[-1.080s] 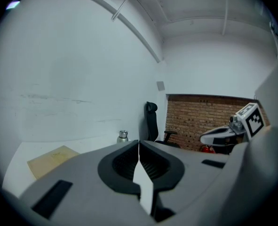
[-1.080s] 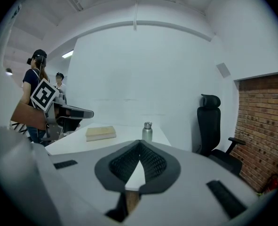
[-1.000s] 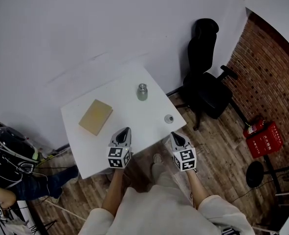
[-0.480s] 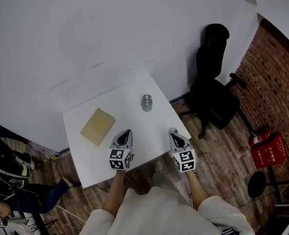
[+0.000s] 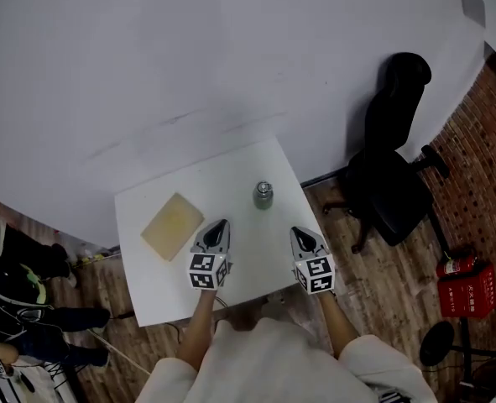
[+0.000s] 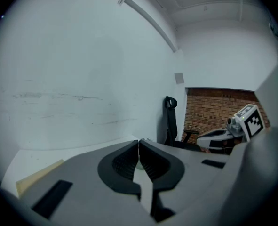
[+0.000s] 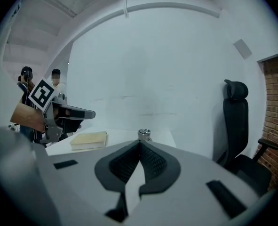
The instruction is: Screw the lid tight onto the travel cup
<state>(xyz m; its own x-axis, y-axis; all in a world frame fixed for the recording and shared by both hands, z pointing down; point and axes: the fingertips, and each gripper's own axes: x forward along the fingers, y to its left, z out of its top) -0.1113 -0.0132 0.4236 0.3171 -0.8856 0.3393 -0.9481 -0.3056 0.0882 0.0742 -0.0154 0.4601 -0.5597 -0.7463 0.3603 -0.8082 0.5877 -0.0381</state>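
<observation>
A small metal travel cup [image 5: 263, 195] stands upright on the white table [image 5: 231, 170], towards its far right. Seen from the right gripper view, the cup [image 7: 144, 134] rises just beyond my jaw tips. No lid shows in any view. My left gripper [image 5: 222, 223] hovers over the table's middle, to the near left of the cup, shut and empty. My right gripper [image 5: 295, 232] is over the table's right part, to the near right of the cup, also shut and empty. In their own views, the left gripper [image 6: 139, 142] and the right gripper [image 7: 139, 142] have their jaws pressed together.
A beige block [image 5: 173, 226] lies on the table's left part. A black office chair [image 5: 394, 183] stands right of the table on the wood floor. A red box [image 5: 466, 288] sits at the far right. People [image 5: 13, 267] are at the left edge. A white wall runs behind the table.
Both grippers have advanced over the table towards the cup. A small round lid that lay near the table's right edge a second ago no longer shows.
</observation>
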